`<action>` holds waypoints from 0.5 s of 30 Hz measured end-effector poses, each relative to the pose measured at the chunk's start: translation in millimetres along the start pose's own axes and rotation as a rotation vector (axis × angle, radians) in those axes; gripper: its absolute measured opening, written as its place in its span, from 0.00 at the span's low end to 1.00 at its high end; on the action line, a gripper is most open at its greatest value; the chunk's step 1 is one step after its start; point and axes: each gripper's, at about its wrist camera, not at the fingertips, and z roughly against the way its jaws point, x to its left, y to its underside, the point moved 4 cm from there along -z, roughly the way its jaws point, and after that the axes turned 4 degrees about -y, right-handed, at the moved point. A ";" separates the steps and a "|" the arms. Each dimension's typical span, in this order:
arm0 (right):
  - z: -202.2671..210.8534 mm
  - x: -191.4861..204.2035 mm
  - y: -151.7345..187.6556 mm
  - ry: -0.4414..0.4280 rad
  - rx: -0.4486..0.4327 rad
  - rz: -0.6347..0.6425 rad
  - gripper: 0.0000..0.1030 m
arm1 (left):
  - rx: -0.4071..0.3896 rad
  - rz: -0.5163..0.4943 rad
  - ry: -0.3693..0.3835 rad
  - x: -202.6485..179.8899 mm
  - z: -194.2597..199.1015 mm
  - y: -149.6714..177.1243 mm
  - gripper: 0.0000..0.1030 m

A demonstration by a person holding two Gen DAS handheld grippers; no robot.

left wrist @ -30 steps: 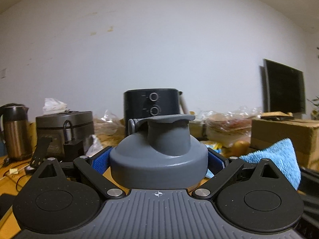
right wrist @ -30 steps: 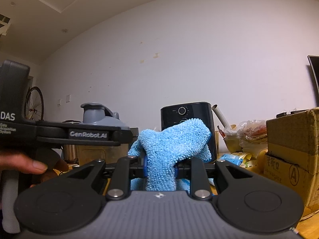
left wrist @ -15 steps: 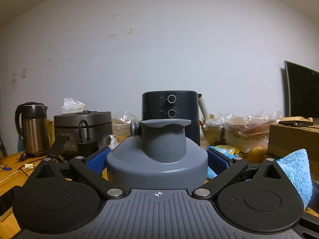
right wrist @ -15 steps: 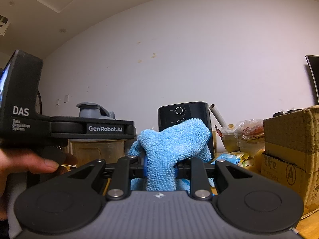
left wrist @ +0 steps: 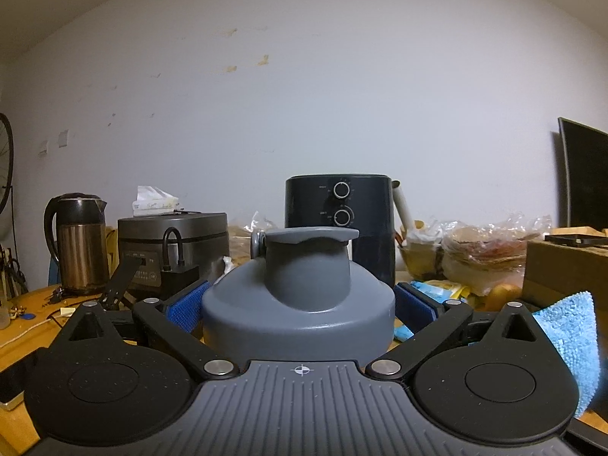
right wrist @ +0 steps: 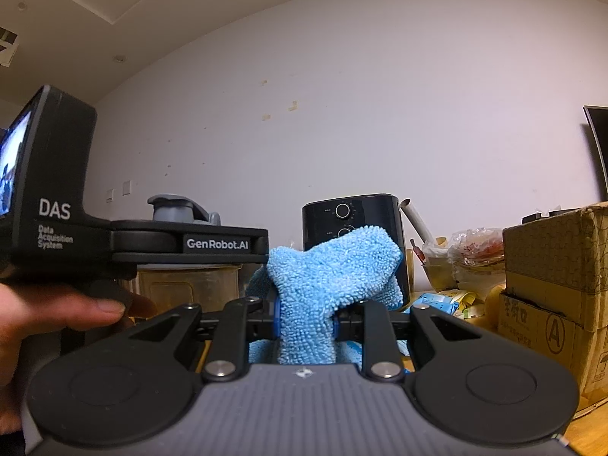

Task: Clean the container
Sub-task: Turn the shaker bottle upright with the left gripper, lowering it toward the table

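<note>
The left gripper [left wrist: 300, 304] has its fingers [left wrist: 188, 304] spread wide and pressed on the lid [left wrist: 300, 304] of the bottle [right wrist: 186, 285], held upright at 9 o'clock of the cloth [right wrist: 334, 277]. The right gripper [right wrist: 306, 323], nearly closed, pinches the cloth. Risk: a grip on the lid alone could let the bottle twist or slip once wiping pushes sideways; the bunched cloth could pull free. The bottle's long axis stands vertical, spout up
</note>
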 end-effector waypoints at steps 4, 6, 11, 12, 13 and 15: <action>-0.5 -0.6 0.0 -0.001 0.002 -0.001 0.21 | -0.016 0.009 -0.024 0.5 0.7 0.0 1.00; -0.5 -0.1 0.0 -0.003 0.003 0.001 0.21 | -0.025 0.012 -0.041 1.6 1.4 -0.9 1.00; 0.0 -0.2 0.1 -0.002 0.002 0.000 0.21 | -0.022 0.012 -0.022 2.4 1.3 -1.2 0.92; 0.1 -0.6 0.1 -0.002 0.002 -0.001 0.21 | -0.026 0.011 -0.009 2.6 1.9 -0.9 0.92; 0.1 -0.7 0.1 -0.001 0.002 -0.001 0.21 | -0.028 0.009 -0.004 2.9 2.2 -0.6 0.92; 0.0 -0.7 0.2 0.000 0.003 -0.001 0.21 | -0.029 0.008 0.008 4.0 2.2 -0.4 0.92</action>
